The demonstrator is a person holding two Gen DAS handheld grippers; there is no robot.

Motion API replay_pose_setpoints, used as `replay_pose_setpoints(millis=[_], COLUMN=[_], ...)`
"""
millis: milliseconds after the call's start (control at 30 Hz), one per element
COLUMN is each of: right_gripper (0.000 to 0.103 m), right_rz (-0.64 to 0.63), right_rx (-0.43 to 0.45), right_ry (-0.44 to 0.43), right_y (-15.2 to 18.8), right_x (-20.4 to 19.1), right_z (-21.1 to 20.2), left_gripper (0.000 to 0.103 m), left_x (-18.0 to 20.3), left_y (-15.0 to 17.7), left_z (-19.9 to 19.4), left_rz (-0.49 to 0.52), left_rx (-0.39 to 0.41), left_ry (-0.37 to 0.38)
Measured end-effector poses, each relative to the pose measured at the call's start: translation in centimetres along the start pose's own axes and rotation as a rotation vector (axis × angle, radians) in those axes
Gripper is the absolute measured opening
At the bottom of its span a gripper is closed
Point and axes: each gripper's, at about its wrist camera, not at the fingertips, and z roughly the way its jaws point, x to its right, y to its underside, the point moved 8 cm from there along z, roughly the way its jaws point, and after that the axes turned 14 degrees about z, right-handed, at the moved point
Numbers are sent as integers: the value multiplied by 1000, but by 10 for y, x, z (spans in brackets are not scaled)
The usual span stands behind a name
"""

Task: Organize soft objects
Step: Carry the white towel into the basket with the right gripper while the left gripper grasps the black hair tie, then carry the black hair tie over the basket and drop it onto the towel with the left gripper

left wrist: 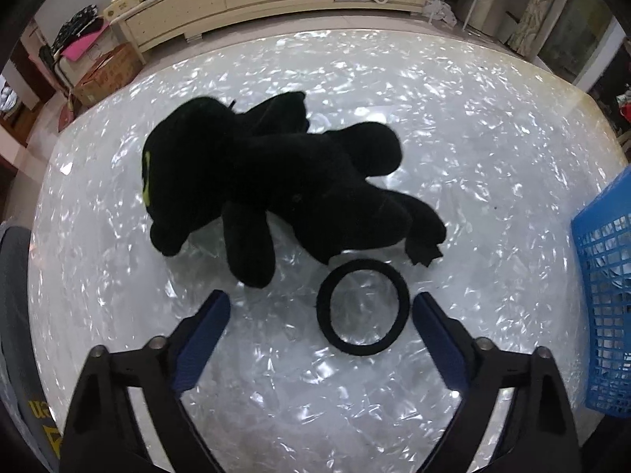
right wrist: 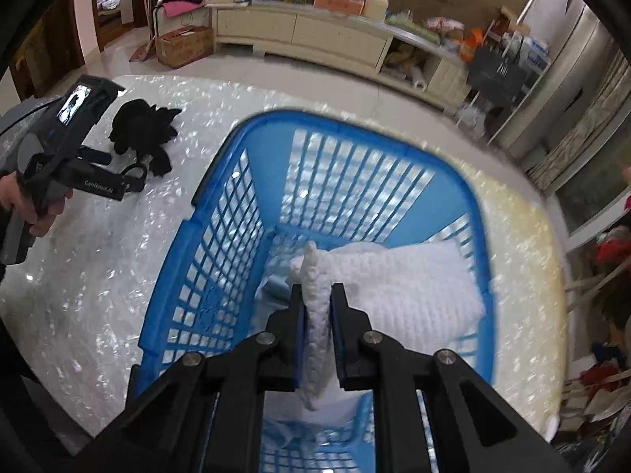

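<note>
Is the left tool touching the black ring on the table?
Apart. In the left wrist view, the open left tool has the black ring between its fingers, and shiny table shows between ring and each finger.

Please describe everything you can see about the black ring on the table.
The black ring is a closed round band that looks like soft, fuzzy fabric, perhaps a hair tie. It lies flat on the shiny white table, which shows through its hole. It sits just in front of the black plush toy, at or very near the toy's lower edge. The open left claw has the ring between its fingers, close to the right finger; whether that finger touches it is unclear.
</note>
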Motion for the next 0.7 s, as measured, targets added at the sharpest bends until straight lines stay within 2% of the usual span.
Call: replay_pose_setpoints(millis=[67,133,200,267,333,467,533,600,700], right_gripper=[12,13,13,15,18,27,30,33,44], right_rz=[14,26,37,44,55,77,90,106,130], right_rx=[-26,-36,-40,-47,-61,-90,-103,-122,-145], right_ry=[-13,-24,-33,-38,-48,-69,-82,-82,-79], right_y=[4,6,8,9,11,16,19,21,23], right_x=[0,1,2,2,3,1,2,3,9], right_z=[3,2,2,1,0,3,3,5,5], left_gripper=[80,69,62,53,38,26,13,8,7], left_x=[1,2,3,8,13,26,29,33,34], left_y=[-3,-5,-6,-6,-4,3,8,17,29], left_z=[-1,-2,-4,-5,-8,-17,-21,-25,-29], left_rz=[9,10,19,34,43,60,63,58,44], left_rx=[-1,-8,-4,1,1,0,3,4,-1], left_ry=[4,7,12,17,23,35,44,55,85])
